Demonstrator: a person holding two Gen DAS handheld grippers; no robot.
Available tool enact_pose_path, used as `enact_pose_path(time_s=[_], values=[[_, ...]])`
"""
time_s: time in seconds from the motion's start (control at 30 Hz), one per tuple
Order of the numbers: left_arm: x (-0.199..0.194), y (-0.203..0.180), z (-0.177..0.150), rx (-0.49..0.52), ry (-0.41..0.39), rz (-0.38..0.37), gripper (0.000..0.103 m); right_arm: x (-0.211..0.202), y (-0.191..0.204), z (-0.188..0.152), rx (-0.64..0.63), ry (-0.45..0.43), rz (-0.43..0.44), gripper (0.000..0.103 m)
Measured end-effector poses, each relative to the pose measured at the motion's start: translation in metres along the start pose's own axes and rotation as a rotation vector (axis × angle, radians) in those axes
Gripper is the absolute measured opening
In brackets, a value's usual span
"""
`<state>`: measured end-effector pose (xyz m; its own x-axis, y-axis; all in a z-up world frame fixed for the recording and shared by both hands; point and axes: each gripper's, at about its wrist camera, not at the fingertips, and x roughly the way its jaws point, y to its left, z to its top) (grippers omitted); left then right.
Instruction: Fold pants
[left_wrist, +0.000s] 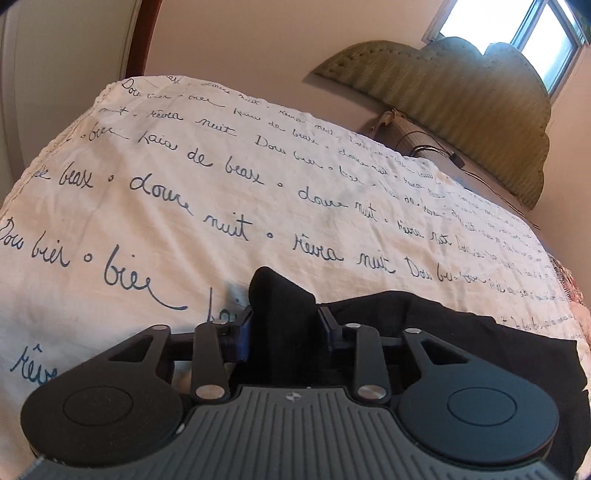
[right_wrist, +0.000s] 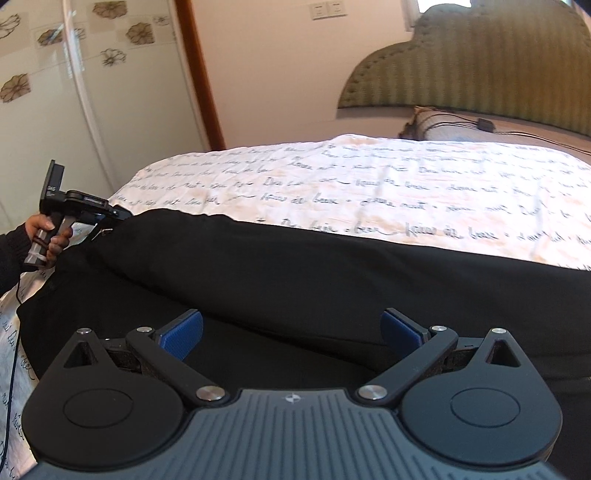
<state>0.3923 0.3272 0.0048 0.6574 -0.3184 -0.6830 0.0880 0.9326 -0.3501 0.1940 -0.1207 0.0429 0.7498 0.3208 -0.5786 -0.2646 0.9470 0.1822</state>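
A: Bedroom with pale walls, a green padded headboard (right_wrist: 480, 62) at the far end, and the bed's script-printed cover (left_wrist: 221, 184) carrying everything. How is the grip?

B: Left hand-held gripper (left_wrist: 282, 325) has its jaws drawn in on a raised tuft of the black pants (right_wrist: 295, 280); the pads look to be pressing the cloth. Right hand-held gripper (right_wrist: 291, 332) has its blue pads wide apart, hovering over the pants, gripping nothing.

A: Where do the pants lie?

B: Along the bed's near edge, stretched from the left gripper's end, close to the bed's near left corner, across toward the right.

A: Advice for the step?

B: I'd judge the right one should pinch a matching edge before any lift, so both ends travel together and the fold lands straight.

A: Room to move?

B: Plenty: the cover between the pants and the headboard is bare. Cables (right_wrist: 461, 123) lie well apart by the headboard; the near edge is the drop risk.
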Motion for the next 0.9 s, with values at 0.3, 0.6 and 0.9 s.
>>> enact_pose_path(time_s=[0.3,0.6,0.9], values=[[0.001,-0.008,0.001,0.013,-0.047,0.002,0.048,0.010,0.013,0.008,-0.035,0.018,0.031,0.103],[-0.074,-0.067,-0.020,0.209,-0.342,0.119,0.014,0.028,0.014,0.029,-0.148,-0.058,0.071,0.103],[-0.171,-0.110,-0.078,0.166,-0.616,-0.209,0.014,0.126,0.014,0.097,-0.441,0.127,0.213,0.103]])
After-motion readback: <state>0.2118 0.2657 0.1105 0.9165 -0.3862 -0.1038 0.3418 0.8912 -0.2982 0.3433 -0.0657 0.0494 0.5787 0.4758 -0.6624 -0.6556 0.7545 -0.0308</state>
